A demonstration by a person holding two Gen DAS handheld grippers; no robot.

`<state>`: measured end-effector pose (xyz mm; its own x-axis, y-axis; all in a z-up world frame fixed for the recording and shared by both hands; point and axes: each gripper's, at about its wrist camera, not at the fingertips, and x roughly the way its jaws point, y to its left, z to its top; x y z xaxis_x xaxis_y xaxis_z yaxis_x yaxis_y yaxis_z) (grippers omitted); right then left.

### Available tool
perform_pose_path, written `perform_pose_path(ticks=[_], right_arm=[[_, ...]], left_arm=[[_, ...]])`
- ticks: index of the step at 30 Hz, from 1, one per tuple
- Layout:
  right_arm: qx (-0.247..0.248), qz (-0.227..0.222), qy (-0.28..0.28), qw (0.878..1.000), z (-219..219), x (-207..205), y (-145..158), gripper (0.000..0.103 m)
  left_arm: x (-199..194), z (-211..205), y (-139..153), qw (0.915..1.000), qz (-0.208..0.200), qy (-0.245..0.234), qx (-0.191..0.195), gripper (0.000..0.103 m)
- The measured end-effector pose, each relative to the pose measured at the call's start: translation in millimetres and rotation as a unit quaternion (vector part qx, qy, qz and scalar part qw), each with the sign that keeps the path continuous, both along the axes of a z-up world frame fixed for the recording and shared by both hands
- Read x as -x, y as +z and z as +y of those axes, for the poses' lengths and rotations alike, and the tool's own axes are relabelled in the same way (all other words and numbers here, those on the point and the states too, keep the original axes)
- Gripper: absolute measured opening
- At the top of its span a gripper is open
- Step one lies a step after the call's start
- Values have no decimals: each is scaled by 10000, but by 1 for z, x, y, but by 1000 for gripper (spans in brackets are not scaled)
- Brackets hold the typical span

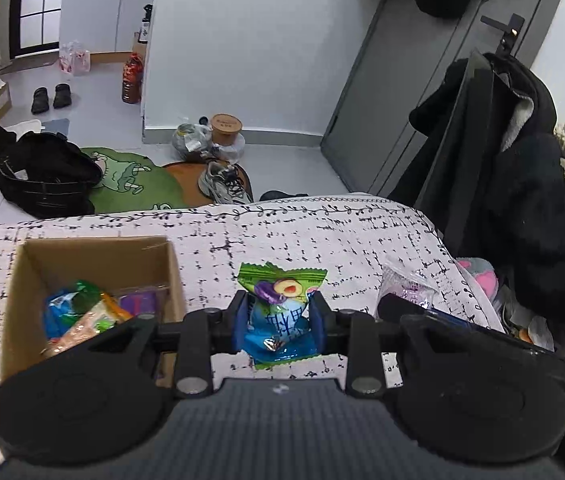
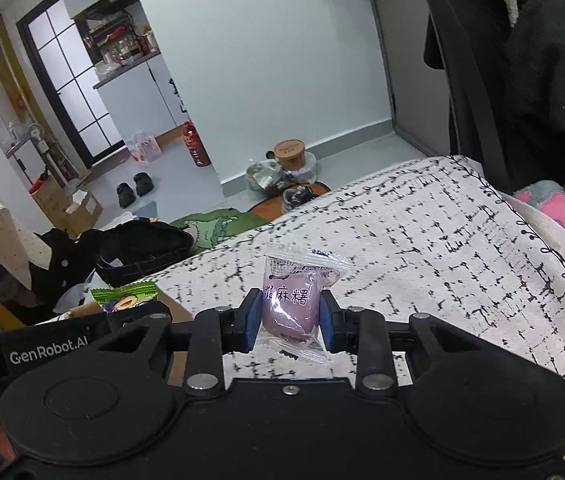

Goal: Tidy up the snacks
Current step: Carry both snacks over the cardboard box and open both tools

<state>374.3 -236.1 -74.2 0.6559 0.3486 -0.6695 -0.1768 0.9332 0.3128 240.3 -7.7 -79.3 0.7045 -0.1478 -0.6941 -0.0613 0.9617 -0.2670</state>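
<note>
Left wrist view: the left tongs (image 1: 281, 316) are pinching a green-and-blue plum candy (image 1: 280, 312), blue pads pressed on both its sides, held clear above the patterned desk (image 1: 322, 236). The candy stands nearly upright, long axis running away from the camera, its green crimped end pointing up and away. To the left sits the box (image 1: 18, 280), open, with several bright packets already lying inside, so part of the sorting looks done. At the right edge the purple candy peeks in.

Right wrist view: the right tongs (image 2: 290, 316) are pinching a purple candy (image 2: 290, 304) in a clear wrapper, also held above the desk. It stands upright too, sealed crimp uppermost, tipped slightly right. No loose snacks show on the cloth here, so by my reckoning these two are what is left to drop in the box.
</note>
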Motion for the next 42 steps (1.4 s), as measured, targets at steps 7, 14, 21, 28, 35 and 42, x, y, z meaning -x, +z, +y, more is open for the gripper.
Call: perform_pose_path(ticks=[7, 14, 21, 28, 35, 42], right_arm=[[2, -87, 81, 9999, 12, 11, 7, 30], [-14, -125, 183, 9998, 24, 19, 11, 30], [-32, -163, 392, 9991, 41, 24, 12, 30], [-7, -138, 667, 9977, 64, 25, 7, 30], [-9, -104, 854, 9963, 83, 24, 4, 30], [-94, -64, 1012, 9948, 96, 24, 1, 30]], left_arm=[[15, 11, 7, 9999, -112, 89, -38, 31], [26, 46, 5, 9987, -75, 499, 16, 31], [35, 82, -2, 9973, 60, 731, 52, 31], [42, 109, -14, 9954, 275, 887, 217, 31], [54, 120, -27, 9928, 535, 1020, 338, 32], [60, 129, -32, 9895, 675, 1199, 433, 44]])
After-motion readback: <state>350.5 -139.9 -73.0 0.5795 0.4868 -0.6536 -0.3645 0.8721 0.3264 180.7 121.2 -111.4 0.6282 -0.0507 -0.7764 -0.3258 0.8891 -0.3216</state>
